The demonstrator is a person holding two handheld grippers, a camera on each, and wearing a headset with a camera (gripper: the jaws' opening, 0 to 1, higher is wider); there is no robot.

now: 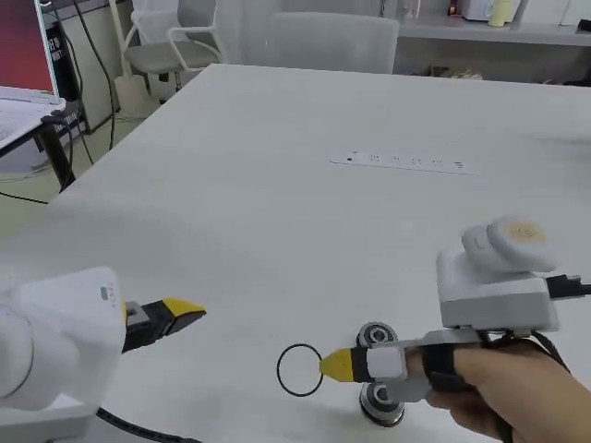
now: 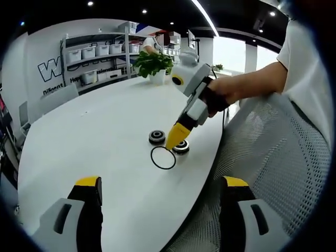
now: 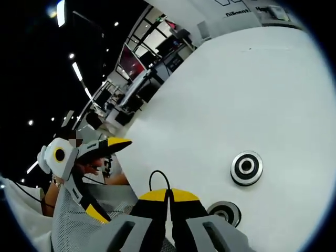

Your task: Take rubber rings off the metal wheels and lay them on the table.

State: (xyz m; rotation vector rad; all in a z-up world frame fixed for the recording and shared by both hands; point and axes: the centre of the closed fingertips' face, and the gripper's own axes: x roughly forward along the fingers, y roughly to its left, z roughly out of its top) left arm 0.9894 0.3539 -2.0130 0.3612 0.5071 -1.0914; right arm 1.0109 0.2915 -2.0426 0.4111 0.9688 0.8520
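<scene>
1 rubber ring (image 1: 279, 369), 2 metal wheels (image 1: 376, 336) (image 1: 382, 403) on table (image 1: 277, 212). Right gripper (image 1: 337, 365) pinches ring edge; left gripper (image 2: 161, 182) jaws apart.

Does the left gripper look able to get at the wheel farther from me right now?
Probably yes: the left tongs are open, with bare table up to that wheel. The right tongs, shut on a rubber ring, sit close beside it, so room is tight.
</scene>
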